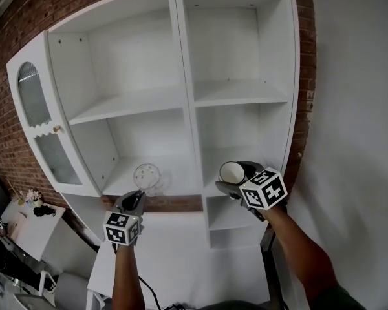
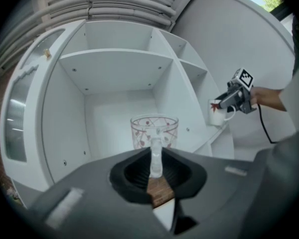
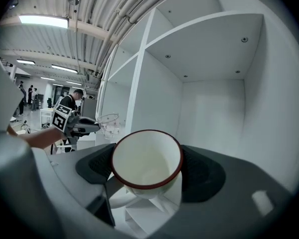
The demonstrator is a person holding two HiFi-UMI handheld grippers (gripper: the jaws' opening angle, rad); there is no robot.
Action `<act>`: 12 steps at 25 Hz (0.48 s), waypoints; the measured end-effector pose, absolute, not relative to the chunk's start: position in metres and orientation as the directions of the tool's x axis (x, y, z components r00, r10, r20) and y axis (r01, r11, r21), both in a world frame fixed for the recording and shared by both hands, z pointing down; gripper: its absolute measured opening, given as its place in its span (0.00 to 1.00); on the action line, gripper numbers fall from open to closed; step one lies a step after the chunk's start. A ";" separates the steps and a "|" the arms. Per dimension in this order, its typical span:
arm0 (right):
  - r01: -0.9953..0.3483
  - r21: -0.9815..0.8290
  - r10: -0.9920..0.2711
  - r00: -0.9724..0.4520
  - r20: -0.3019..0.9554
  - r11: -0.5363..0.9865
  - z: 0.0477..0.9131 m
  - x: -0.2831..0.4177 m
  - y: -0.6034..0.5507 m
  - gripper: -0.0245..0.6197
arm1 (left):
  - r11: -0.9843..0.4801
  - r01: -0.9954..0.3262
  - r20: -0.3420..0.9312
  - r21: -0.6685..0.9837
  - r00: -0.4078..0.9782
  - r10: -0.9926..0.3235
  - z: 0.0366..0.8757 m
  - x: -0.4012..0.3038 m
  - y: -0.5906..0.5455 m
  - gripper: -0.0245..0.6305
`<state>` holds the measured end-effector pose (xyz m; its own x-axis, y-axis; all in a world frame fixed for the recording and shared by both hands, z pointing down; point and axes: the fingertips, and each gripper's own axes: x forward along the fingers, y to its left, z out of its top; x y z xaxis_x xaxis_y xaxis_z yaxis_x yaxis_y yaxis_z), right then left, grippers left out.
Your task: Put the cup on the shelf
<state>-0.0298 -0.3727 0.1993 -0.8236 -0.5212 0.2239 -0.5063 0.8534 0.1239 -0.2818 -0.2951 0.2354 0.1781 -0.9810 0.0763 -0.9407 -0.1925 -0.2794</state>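
Narrowly on glass cup (image 2: pixel 154 129), widely on mug (image 3: pixel 147 161)

You have no readable words or numbers here. Cubes (image 1: pixel 122 228) on your left gripper (image 1: pixel 133 197) and right gripper (image 1: pixel 238 176) show only square patterns.

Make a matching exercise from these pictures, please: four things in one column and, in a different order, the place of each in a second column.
Things
1. glass cup
2. white mug
3. cabinet door
4. brick wall

Places
A. swung open at the left side of the shelf unit
B. held in the right claw
C. behind the shelf unit
D. held by its handle in the left claw

Pairs: 1-D, 2-B, 3-A, 4-C
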 end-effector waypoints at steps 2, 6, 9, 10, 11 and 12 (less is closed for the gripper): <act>-0.508 0.115 -0.521 -0.822 0.229 0.853 0.198 -0.032 -0.378 0.66 | -0.201 -0.941 0.080 -0.273 0.186 -0.979 0.236 -0.284 -0.299 0.10; -0.519 0.088 -0.524 -0.820 0.231 0.850 0.195 -0.034 -0.389 0.66 | -0.213 -0.942 0.088 -0.260 0.197 -0.977 0.238 -0.288 -0.306 0.10; -0.522 0.065 -0.522 -0.821 0.233 0.850 0.193 -0.036 -0.395 0.66 | -0.224 -0.944 0.088 -0.242 0.209 -0.974 0.237 -0.290 -0.310 0.10; -0.524 0.059 -0.522 -0.821 0.232 0.850 0.193 -0.037 -0.397 0.66 | -0.229 -0.945 0.088 -0.235 0.214 -0.973 0.237 -0.291 -0.311 0.10; -0.526 0.055 -0.524 -0.820 0.230 0.849 0.192 -0.037 -0.399 0.66 | -0.233 -0.945 0.090 -0.230 0.218 -0.972 0.237 -0.292 -0.312 0.10; -0.532 0.052 -0.528 -0.818 0.225 0.845 0.191 -0.038 -0.402 0.66 | -0.238 -0.945 0.093 -0.226 0.222 -0.971 0.236 -0.292 -0.314 0.10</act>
